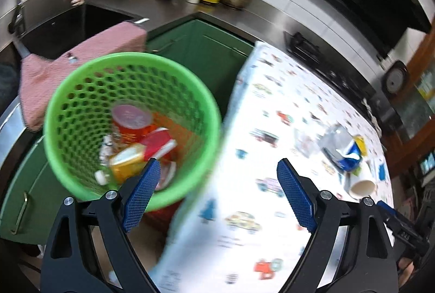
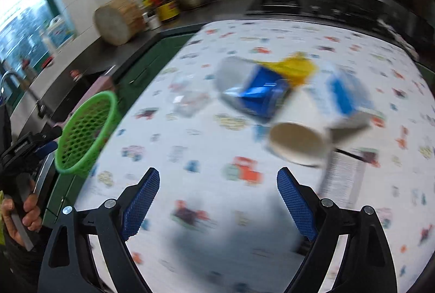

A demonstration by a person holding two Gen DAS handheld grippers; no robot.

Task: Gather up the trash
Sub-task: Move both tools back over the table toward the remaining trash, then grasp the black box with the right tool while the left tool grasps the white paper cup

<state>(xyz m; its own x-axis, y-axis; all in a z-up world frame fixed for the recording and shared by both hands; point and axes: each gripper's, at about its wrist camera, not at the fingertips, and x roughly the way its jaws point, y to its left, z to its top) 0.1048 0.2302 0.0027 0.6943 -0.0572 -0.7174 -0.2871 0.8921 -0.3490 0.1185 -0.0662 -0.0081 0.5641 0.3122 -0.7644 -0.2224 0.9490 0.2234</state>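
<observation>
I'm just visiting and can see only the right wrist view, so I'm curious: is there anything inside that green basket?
Observer: Yes. The left wrist view looks down into the green basket, and a red cup with a pink lid lies in it.
Operator: Anything else in there?
Observer: A yellow packet lies beside the cup.
Operator: Is the left tool carrying something?
Observer: No. The left tool is open, with nothing between its pads.
</observation>
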